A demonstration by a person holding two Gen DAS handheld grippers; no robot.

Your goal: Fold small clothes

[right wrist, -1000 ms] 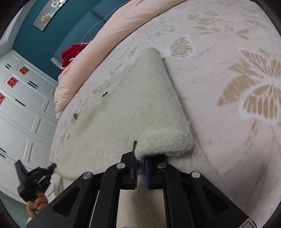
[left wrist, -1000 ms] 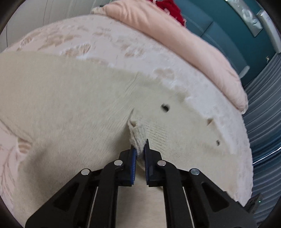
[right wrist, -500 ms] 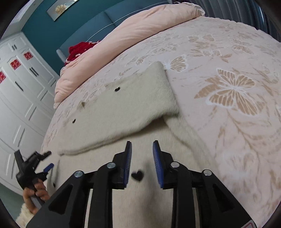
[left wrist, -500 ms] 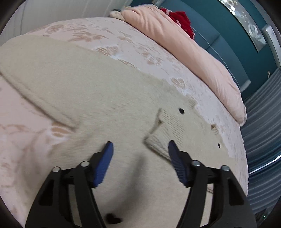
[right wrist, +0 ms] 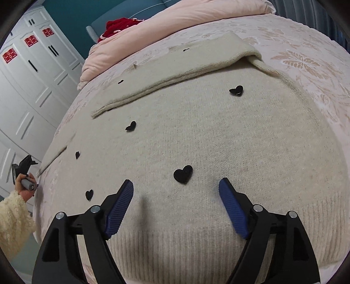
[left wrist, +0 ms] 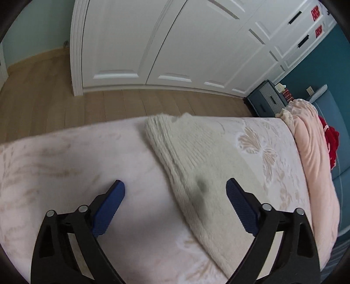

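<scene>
Sweater (right wrist: 196, 135) hem cut off below, sleeve (left wrist: 186, 153) blurred, both claws agape.

The cream knitted sweater with black heart patches (right wrist: 196, 135) lies flat on the pink butterfly-patterned bedspread (right wrist: 306, 63), its ribbed hem nearest the right gripper (right wrist: 176, 192), whose jaws stand wide above it. One sleeve is folded across the chest. Behind it, a rolled pink duvet (right wrist: 175, 19) lies at the bed's head, a red fabric bundle (right wrist: 118, 24) beyond. The other sleeve (left wrist: 188, 157) runs toward the bed's edge, lying between the fingers of the left gripper (left wrist: 175, 192). White wardrobe doors (left wrist: 175, 43) stand past the wooden floor (left wrist: 43, 98).
</scene>
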